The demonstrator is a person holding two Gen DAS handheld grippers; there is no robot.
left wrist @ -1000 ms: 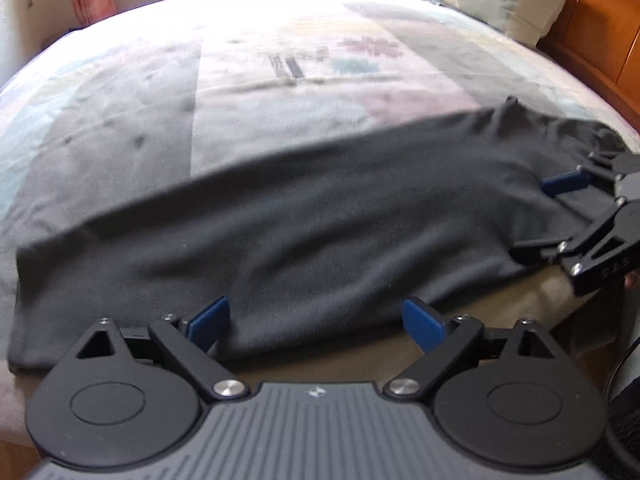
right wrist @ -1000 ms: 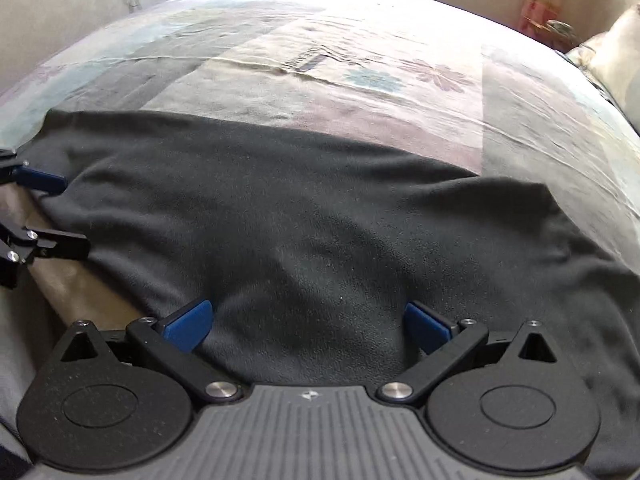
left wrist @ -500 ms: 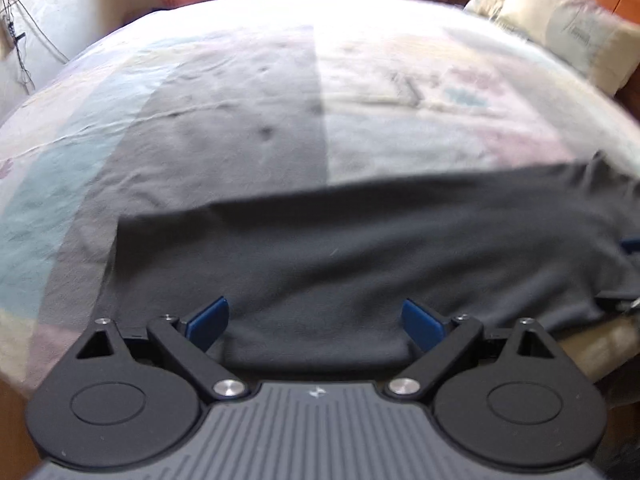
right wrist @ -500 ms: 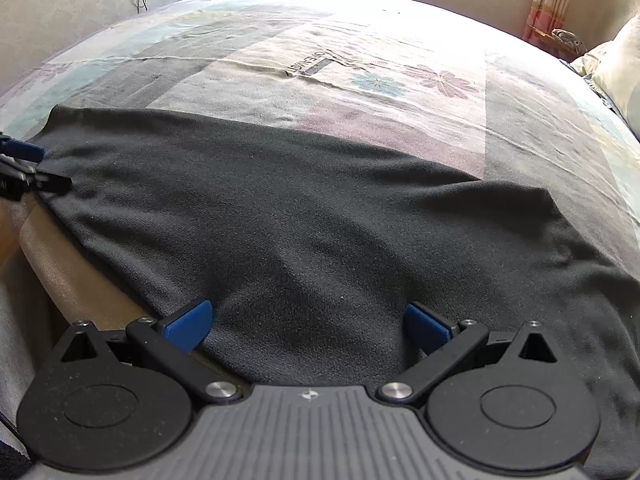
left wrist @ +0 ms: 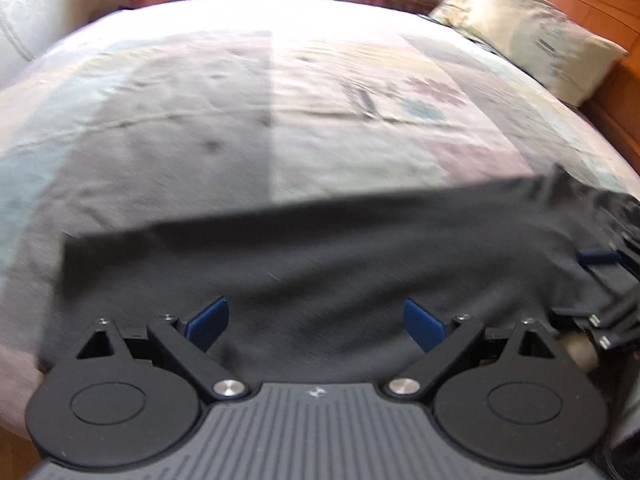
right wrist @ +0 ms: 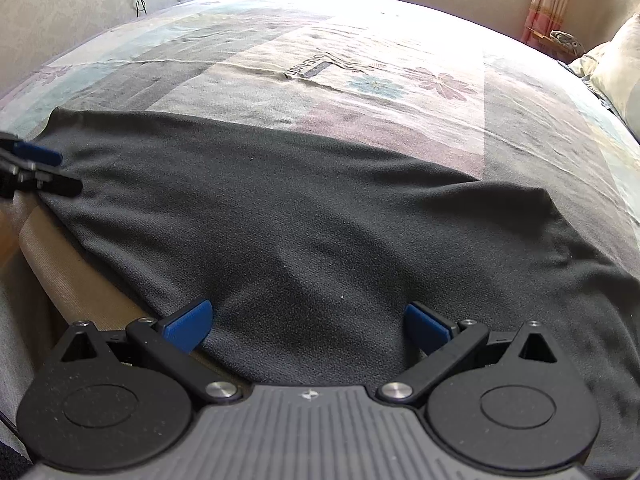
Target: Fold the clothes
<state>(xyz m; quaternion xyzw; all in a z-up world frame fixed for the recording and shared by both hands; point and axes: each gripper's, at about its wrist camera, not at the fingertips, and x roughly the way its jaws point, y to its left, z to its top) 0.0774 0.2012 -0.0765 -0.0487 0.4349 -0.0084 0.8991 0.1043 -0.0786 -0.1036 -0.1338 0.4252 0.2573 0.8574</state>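
Cloth: I'm looking at a dark grey garment (right wrist: 320,220) lying spread along the near edge of the bed (right wrist: 360,40), its near hem hanging a little over the mattress side.
Left claw (left wrist: 316,320): I'm holding it released — blue pads wide apart, cloth lying between them but not pinched.
Right claw (right wrist: 308,322): likewise released, pads spread over the near hem, nothing gripped.
View: the left camera is blurring, so I'm trusting the right one for detail.
Handling: I'm judging it as light, soft knit — it is sagging and rippling, so it will drape and stretch rather than hold a shape; not slippery on the quilt, not fragile.
Hold: I'm thinking of pinching the near hem, one claw toward each end, catching every layer so none is left behind.
Risk: a shallow pinch is likely to slip off one layer; uneven lifting would skew the fold.
Pillow (left wrist: 532,32): sitting well apart at the headboard.
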